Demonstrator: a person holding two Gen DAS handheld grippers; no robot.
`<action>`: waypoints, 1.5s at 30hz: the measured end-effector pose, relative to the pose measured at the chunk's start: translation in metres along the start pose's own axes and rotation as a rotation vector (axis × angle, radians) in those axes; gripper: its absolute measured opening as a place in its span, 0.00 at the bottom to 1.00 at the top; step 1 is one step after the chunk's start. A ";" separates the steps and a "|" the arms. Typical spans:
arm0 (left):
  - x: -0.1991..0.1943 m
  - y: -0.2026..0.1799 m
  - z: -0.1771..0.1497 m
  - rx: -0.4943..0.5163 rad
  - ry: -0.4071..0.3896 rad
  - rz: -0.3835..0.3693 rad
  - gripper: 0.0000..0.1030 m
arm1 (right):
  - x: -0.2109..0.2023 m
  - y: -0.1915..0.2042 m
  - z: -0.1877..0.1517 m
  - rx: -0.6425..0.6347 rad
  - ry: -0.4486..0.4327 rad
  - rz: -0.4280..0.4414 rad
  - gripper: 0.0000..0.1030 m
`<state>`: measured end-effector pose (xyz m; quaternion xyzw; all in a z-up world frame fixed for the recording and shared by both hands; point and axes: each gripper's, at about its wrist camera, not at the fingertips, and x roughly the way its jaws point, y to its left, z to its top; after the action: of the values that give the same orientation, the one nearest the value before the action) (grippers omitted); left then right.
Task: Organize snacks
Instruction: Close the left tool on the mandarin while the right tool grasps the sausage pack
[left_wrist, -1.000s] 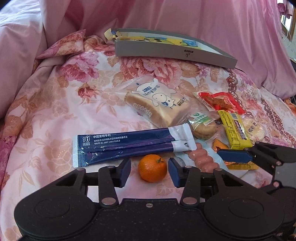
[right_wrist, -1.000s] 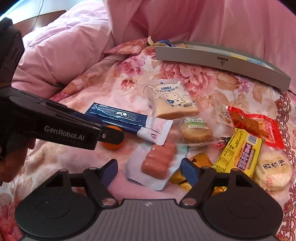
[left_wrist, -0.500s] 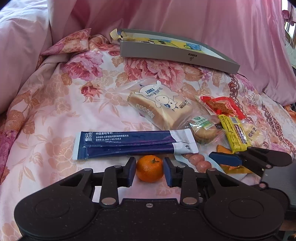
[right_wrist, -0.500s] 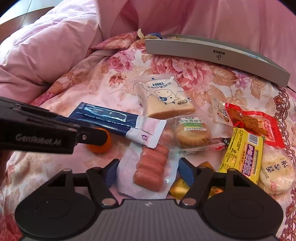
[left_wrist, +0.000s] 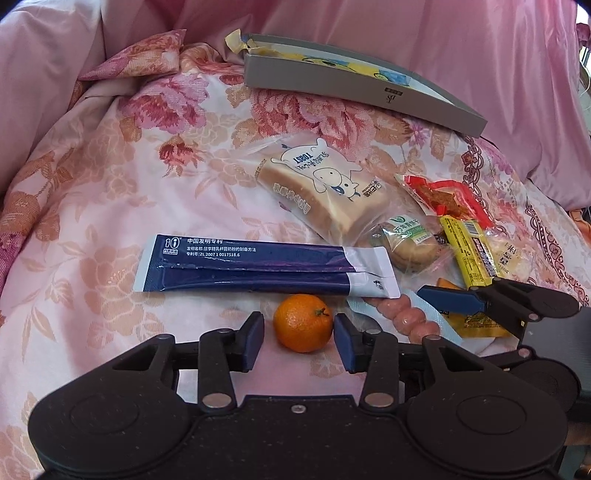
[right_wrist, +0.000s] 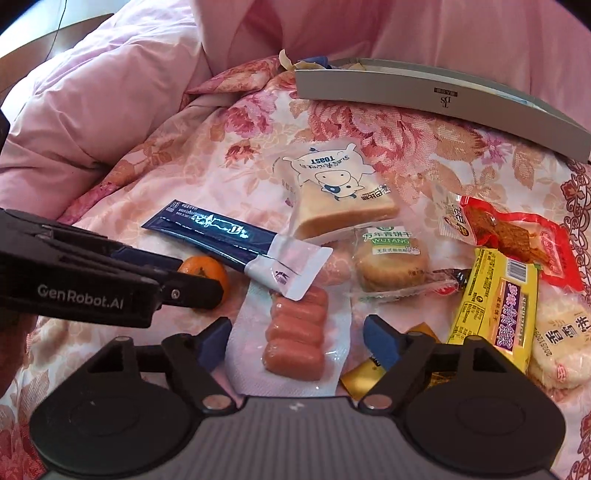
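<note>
We see bright, soft daylight, sharp focus, glare on the blue sachet (right_wrist: 218, 236), and fisheye bending with dark vignetted corners.

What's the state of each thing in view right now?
Left gripper: open, fingers either side of the orange, just reopened.
Right gripper: open around the sausage pack, just reopened.
Orange: on the bedspread, not gripped.
Sausage pack: sealed, lying flat.
Grey box: open.
Toast bag: sealed.

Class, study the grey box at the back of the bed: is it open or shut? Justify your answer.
Open. The grey box has no lid on it: in the left wrist view its yellow printed inside shows above the low front wall.
</note>
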<state>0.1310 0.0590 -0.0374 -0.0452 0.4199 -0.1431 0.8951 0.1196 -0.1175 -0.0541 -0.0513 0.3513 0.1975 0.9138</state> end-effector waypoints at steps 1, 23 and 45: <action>0.000 0.000 0.000 -0.002 0.001 -0.004 0.39 | -0.002 0.001 -0.001 -0.004 -0.006 -0.006 0.73; -0.001 -0.001 -0.002 0.008 -0.014 -0.003 0.36 | -0.009 0.001 -0.008 0.009 -0.010 -0.009 0.62; -0.018 -0.027 -0.016 0.036 -0.085 -0.013 0.35 | -0.065 0.020 -0.039 -0.237 -0.094 -0.198 0.56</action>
<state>0.1020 0.0386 -0.0294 -0.0376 0.3786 -0.1543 0.9118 0.0435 -0.1292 -0.0396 -0.1838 0.2754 0.1486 0.9318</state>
